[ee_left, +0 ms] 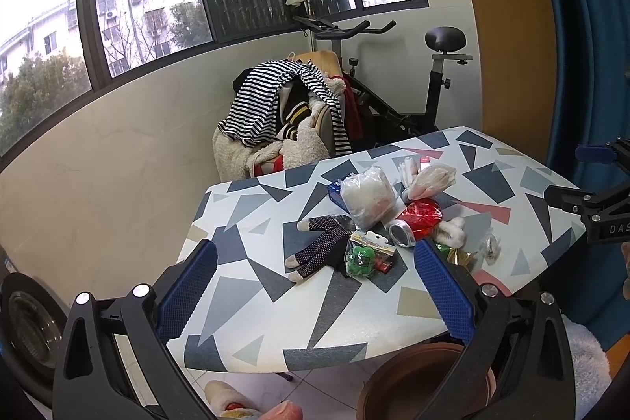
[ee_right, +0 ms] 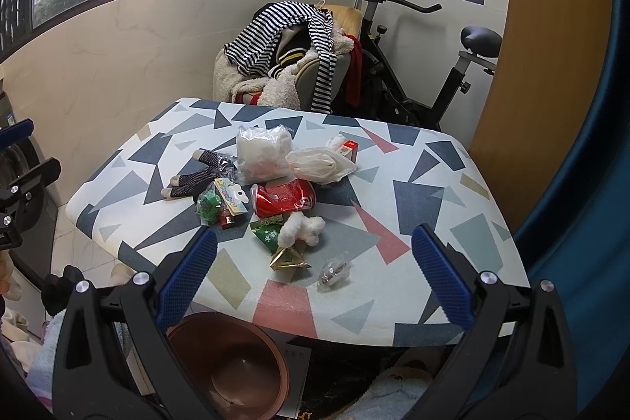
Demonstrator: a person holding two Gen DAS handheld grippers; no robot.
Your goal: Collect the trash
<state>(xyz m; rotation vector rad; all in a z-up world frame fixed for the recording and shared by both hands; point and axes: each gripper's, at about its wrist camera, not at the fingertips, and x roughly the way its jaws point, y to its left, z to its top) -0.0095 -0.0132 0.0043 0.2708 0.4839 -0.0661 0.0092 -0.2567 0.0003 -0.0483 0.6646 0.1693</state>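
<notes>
A pile of trash lies on the patterned table (ee_right: 433, 207): a crushed red can (ee_right: 283, 198), a clear plastic bag (ee_right: 264, 154), a crumpled pale bag (ee_right: 319, 164), a green wrapper (ee_right: 267, 233), a gold wrapper (ee_right: 287, 259), white cotton (ee_right: 301, 227), a small clear wrapper (ee_right: 334, 272), a green toy packet (ee_right: 218, 203) and a dotted glove (ee_right: 197, 176). The same can (ee_left: 421, 219) and glove (ee_left: 323, 247) show in the left wrist view. My left gripper (ee_left: 315, 258) and right gripper (ee_right: 314, 254) both hang open before the table's near edge, holding nothing. A brown bin (ee_right: 236, 365) stands on the floor below.
A chair heaped with striped clothes (ee_right: 291, 54) and an exercise bike (ee_right: 413, 65) stand behind the table. A blue curtain (ee_right: 582, 184) hangs at the right. A washing machine (ee_left: 27, 317) is at the left. The other gripper's frame (ee_left: 594, 207) shows at the right edge.
</notes>
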